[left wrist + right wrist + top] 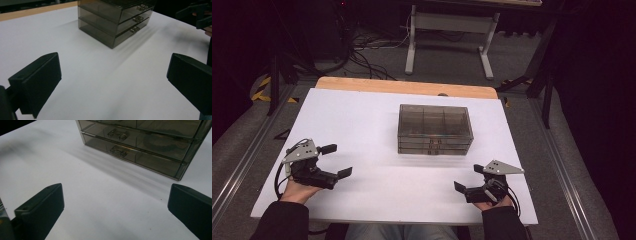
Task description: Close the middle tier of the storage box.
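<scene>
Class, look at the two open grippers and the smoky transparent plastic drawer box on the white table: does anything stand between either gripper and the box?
Nothing visible does. Bare white table lies between the left gripper, the right gripper and the smoky transparent plastic drawer box, whose drawer handles face the person.

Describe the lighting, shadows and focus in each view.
High view: white table brightly lit, surroundings dark, drawer box sharp. Left gripper view: box throws a soft striped shadow toward the camera; the near left gripper is slightly blurred. Right gripper view: similar striped shadow, right gripper soft, drawer handles fairly clear.
</scene>
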Demonstrator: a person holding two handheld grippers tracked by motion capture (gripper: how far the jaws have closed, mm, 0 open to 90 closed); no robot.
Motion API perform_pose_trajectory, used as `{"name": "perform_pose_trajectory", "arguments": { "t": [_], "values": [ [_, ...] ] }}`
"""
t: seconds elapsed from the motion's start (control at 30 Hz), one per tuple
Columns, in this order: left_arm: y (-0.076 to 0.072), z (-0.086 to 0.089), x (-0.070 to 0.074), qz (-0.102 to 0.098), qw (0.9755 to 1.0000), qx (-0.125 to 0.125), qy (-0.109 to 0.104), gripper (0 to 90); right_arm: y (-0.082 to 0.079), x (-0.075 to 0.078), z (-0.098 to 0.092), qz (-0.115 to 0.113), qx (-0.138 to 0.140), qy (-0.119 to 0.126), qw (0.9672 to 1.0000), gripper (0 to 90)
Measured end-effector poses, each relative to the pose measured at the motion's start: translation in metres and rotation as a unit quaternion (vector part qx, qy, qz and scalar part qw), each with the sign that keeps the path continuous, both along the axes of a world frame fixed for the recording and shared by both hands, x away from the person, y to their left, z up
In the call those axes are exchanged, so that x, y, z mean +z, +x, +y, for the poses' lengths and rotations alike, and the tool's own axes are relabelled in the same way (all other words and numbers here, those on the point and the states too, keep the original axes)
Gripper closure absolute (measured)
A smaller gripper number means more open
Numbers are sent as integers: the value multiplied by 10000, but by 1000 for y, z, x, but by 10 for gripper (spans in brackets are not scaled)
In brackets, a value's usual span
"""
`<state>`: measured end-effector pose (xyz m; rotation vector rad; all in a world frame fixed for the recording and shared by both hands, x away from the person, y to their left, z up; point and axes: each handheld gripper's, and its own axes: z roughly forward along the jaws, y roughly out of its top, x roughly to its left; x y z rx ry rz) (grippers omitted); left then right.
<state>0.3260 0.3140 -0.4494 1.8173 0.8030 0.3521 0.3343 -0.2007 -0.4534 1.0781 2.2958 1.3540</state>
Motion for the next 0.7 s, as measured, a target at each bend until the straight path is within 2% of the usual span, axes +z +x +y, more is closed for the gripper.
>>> {"name": "perform_pose_trajectory", "arguments": {
  "t": [0.37,0.53,0.6,0.67,0.7],
  "values": [
    [-13,20,-15,46,9994,256,-227,0,0,0,0,-11,14,-24,10000,9],
    [-17,26,-22,40,9993,320,-203,0,0,0,0,-25,21,-19,10000,9],
    [-19,26,-25,129,9991,315,-239,0,0,0,0,-3,1,7,10000,10],
    [-19,26,-27,138,9993,319,-134,0,0,0,-1,-23,18,-16,10000,10],
    [-19,26,-28,170,9992,317,-177,0,0,0,0,4,0,8,10000,9]
  ]
}}
